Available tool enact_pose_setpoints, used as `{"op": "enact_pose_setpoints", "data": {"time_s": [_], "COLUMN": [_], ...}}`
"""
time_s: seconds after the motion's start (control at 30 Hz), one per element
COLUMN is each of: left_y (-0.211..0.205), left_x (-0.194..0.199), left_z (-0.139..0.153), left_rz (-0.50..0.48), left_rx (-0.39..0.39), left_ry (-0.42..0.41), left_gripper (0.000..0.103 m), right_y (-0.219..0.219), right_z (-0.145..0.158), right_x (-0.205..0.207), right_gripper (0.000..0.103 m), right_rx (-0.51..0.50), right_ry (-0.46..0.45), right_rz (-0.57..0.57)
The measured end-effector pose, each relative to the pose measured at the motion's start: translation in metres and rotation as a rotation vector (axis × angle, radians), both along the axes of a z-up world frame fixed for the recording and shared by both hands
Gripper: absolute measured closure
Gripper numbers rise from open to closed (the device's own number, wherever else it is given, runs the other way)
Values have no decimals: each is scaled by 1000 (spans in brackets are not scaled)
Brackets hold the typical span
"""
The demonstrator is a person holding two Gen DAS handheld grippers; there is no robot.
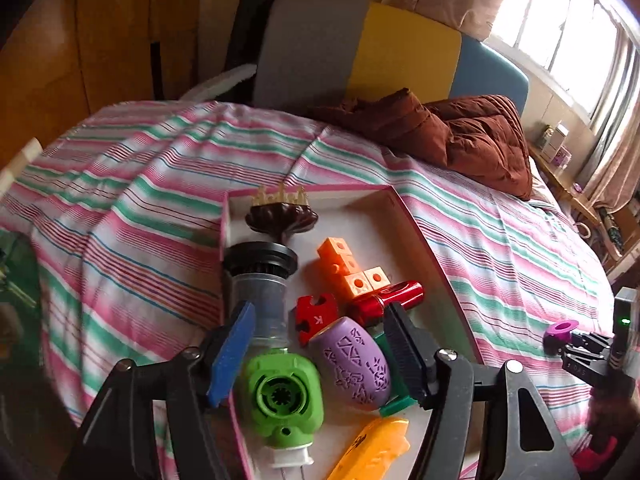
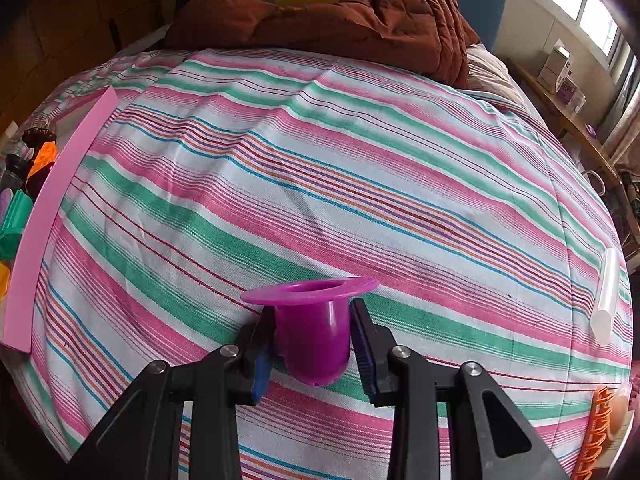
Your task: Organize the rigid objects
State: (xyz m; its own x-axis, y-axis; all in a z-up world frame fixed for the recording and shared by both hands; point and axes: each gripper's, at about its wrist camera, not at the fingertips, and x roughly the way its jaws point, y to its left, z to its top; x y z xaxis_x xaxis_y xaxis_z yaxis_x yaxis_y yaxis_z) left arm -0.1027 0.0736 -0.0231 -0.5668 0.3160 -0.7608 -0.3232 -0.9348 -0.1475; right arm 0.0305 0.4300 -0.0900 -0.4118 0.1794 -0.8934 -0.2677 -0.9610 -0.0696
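Left claw point(image 1: 320, 360) hangs over the near end of the pink-edged box point(image 1: 416, 236), spread wide and gripping nothing. Between its blue pad and its black pad lie two things, touched by neither: the green nozzle piece point(image 1: 282, 396) and the purple patterned egg shape point(image 1: 354, 364). The look of it is a drop-off just made, or a claw lining up over the heap; I can't tell which.

The box is where the sorting collects. Beyond the claw sits a clear tube with a black cap point(image 1: 260, 276), then a dark brown fluted piece with a pale crown point(image 1: 282, 212) at the far wall. Right of the tube are the orange cubes point(image 1: 354, 268), a red puzzle piece point(image 1: 316, 314) and a red metal cylinder point(image 1: 390, 298). A yellow-orange piece point(image 1: 372, 448) lies at the box's nearest end. Everything hard goes into one container, which suits the task.

Right claw point(image 2: 314, 340) is clenched on the magenta flanged cup point(image 2: 316, 328), pads on its barrel under the flange, held above the striped bedspread point(image 2: 320, 160), well to the right of the box. My guess is it's waiting its turn.

Only the left view shows inside the box, and it catches the right claw with its cup from the side. Only the right view shows the grip up close, the box's pink outer wall, a white translucent tube point(image 2: 608, 296) far right of the cup, and an orange slotted thing point(image 2: 598, 436) at the bed's near right edge, probably next for sorting.
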Motion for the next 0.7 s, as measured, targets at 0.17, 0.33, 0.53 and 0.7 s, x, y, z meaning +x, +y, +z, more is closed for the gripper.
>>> {"op": "enact_pose_setpoints", "data": {"time_s": [0.17,0.33,0.53,0.7], "left_y": [-6,-14,-23,-33], "left_x": [19,34,40,42], "left_z": [16,24,26,24], "left_rz": [24,26,42,73], "left_rx": [-63,-87,-90,-90], "left_ry": [82,128,134,127], "left_gripper": [21,15,10,0], "right_y": [0,-8,-67,-127], "right_z": [2,17,59,83], "right_x": [-1,-6,-35,-75], "right_gripper": [69,69,69,69], "right_rx": [-1,-42,-95,-156], "right_ry": [-5,28,166,237], "right_rz": [-12,-38,74,204]}}
